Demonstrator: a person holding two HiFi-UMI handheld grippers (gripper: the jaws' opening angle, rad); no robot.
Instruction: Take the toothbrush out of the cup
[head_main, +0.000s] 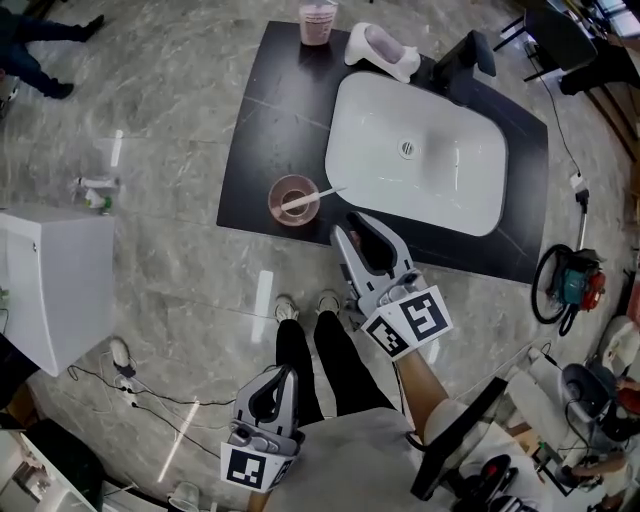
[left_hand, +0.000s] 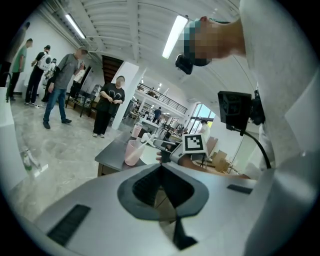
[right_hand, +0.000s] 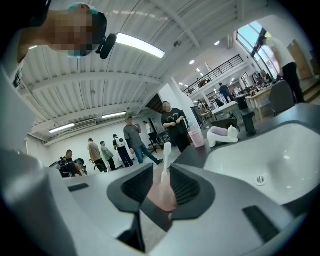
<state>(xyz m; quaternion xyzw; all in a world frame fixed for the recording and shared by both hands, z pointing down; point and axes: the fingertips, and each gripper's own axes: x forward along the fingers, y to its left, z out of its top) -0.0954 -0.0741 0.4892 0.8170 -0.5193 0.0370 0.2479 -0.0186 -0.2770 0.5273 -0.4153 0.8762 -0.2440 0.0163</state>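
Evidently lining up, the right gripper (head_main: 347, 224), jaws apart, faces the toothbrush (head_main: 310, 198) in the cup (head_main: 275, 190); the left gripper (head_main: 280, 378) idles closed.

The dark counter (head_main: 262, 120) lies bare left of and above the cup (head_main: 292, 198) at centre frame, leaving those sides open. The sink (head_main: 420, 160) rim crowds its right side (the toothbrush (head_main: 312, 196) leans out that way). A second cup (head_main: 318, 22) and a white holder (head_main: 383, 50) stand well apart along the top edge. Bare counter separates the cup from the right gripper (head_main: 346, 224), jaws apart, at its lower right.
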